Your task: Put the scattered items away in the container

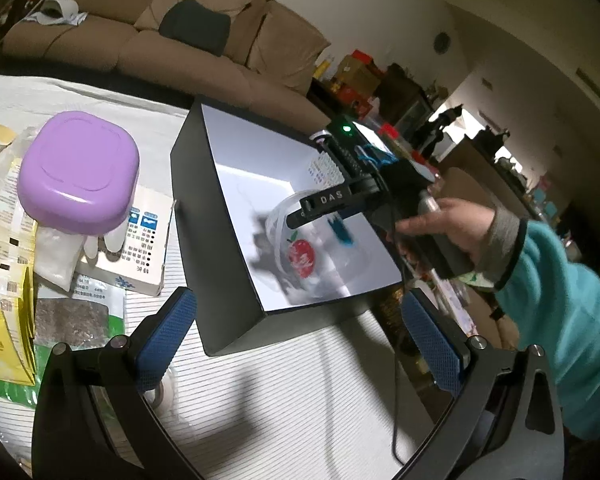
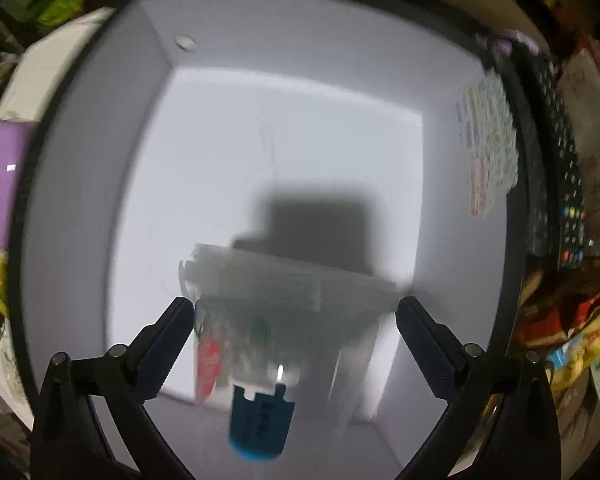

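Observation:
A black box with a white inside (image 1: 204, 184) stands on the striped tablecloth. A clear plastic bag with a red apple print and a blue label (image 1: 304, 252) lies blurred inside it. My right gripper (image 1: 296, 214) reaches over the box, held by a hand. In the right wrist view the right gripper (image 2: 294, 320) is open above the bag (image 2: 256, 320), with the box (image 2: 80, 200) around it. My left gripper (image 1: 300, 320) is open and empty in front of the box.
Left of the box sit a purple lidded container (image 1: 78, 172), a white carton (image 1: 140, 256), yellow packets (image 1: 4, 320) and a green packet (image 1: 72, 320). A sofa (image 1: 160, 36) stands behind the table. Clutter lies at the right (image 2: 560, 340).

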Demonstrator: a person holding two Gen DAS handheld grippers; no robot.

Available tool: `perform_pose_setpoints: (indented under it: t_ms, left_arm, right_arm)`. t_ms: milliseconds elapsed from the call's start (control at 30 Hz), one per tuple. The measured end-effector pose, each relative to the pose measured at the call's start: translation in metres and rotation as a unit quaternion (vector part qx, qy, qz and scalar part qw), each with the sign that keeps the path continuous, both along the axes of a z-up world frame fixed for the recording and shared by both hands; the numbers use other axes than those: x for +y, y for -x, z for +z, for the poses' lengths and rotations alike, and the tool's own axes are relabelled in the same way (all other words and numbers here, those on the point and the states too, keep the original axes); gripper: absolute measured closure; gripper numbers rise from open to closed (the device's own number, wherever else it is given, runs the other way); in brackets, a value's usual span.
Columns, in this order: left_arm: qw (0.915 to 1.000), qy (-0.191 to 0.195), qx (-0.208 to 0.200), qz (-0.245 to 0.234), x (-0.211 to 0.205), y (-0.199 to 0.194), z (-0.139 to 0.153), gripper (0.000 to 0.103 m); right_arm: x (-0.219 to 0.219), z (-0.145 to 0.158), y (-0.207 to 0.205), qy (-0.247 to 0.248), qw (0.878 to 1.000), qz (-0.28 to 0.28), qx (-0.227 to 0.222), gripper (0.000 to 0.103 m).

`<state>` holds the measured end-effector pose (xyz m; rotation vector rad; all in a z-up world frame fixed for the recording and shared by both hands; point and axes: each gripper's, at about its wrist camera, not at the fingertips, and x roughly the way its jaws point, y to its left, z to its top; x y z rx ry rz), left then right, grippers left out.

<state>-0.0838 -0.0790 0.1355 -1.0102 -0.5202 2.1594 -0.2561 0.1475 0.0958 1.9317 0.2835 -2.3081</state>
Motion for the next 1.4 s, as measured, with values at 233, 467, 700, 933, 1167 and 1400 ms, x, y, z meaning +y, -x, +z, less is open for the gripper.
perform_pose_setpoints:
  t_ms: [233, 467, 700, 933, 1167, 1400]
  left_arm:
    - [1.0000, 0.000, -0.003, 0.005, -0.004, 0.000, 0.000, 0.000]
    - [0.9999, -0.008, -0.004, 0.007, -0.008, 0.001, 0.002, 0.000]
    - [1.0000, -0.002, -0.003, 0.000, -0.003, -0.003, 0.002, 0.000]
    - [1.0000, -0.003, -0.003, 0.002, -0.008, -0.005, 0.002, 0.000]
    - [0.9999, -0.008, -0.007, 0.009, -0.015, -0.001, 0.000, 0.000]
    - [0.9997, -0.007, -0.017, 0.014, -0.016, 0.009, -0.009, 0.000]
  right_arm:
    - [-0.004, 0.037, -0.027, 0.088, 0.992, -0.005, 0.086, 0.003]
    - [-0.019, 0.027, -0.066, 0.027, 0.991, 0.063, 0.118, 0.006]
    - [-0.002, 0.004, -0.104, 0.032, 0.993, 0.070, 0.090, 0.014]
    - [0.020, 0.028, -0.074, 0.117, 0.991, 0.009, 0.070, 0.006]
    - [-0.041, 0.040, -0.002, -0.010, 0.991, 0.122, 0.061, 0.002]
    - [-0.098, 0.002, 0.027, -0.185, 0.954, 0.236, 0.001, 0.002]
